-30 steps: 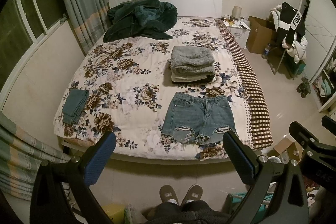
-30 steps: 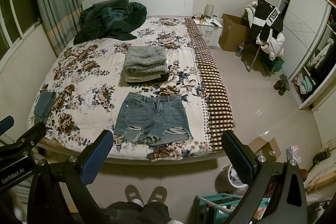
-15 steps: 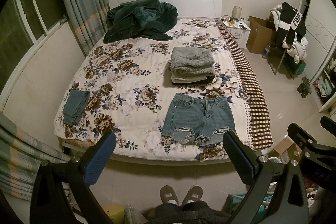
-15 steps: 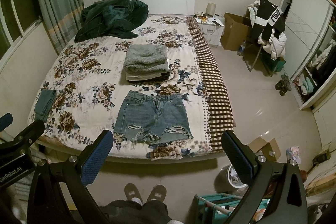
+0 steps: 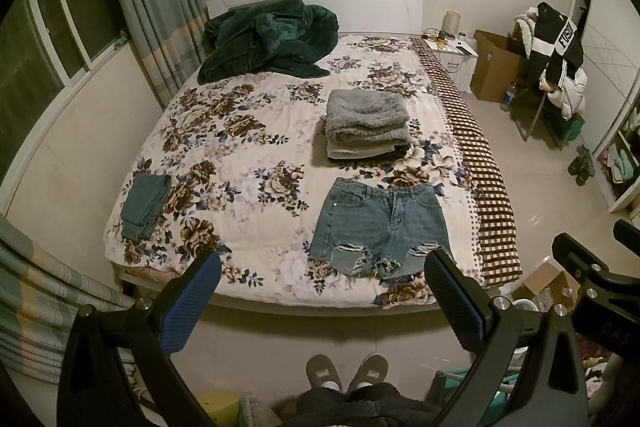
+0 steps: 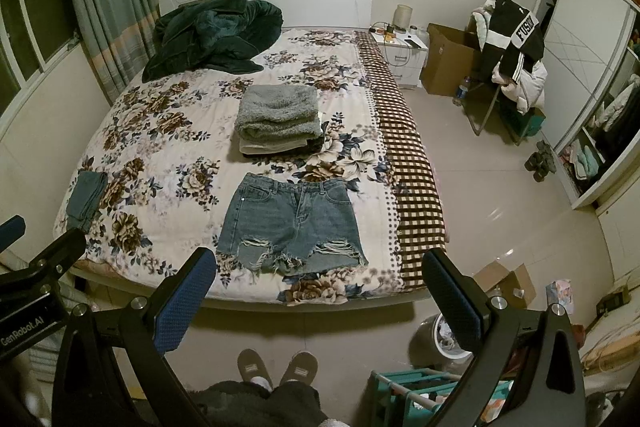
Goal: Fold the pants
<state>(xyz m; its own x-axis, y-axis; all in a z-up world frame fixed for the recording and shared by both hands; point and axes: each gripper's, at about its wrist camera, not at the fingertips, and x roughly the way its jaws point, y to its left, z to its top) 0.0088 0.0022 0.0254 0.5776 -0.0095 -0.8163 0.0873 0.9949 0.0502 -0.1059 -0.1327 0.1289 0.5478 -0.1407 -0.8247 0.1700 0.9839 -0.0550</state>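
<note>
Blue denim shorts [image 5: 378, 225] with ripped hems lie flat near the foot of the floral bed [image 5: 248, 187], waistband toward the headboard; they also show in the right wrist view [image 6: 294, 223]. My left gripper [image 5: 322, 277] is open and empty, held high in front of the bed's foot edge, well short of the shorts. My right gripper [image 6: 320, 275] is open and empty at about the same height, to the right of the left one. Neither touches any cloth.
A stack of folded grey clothes [image 5: 366, 125] sits beyond the shorts. A folded teal garment [image 5: 146, 205] lies at the bed's left edge. A dark green coat [image 5: 268, 45] is heaped by the headboard. A cardboard box [image 6: 506, 281] and a bin [image 6: 448, 341] are on the floor at right.
Both grippers have drifted slightly toward the bed, so the shorts sit a little lower and nearer in both views. Both stay open and empty.
</note>
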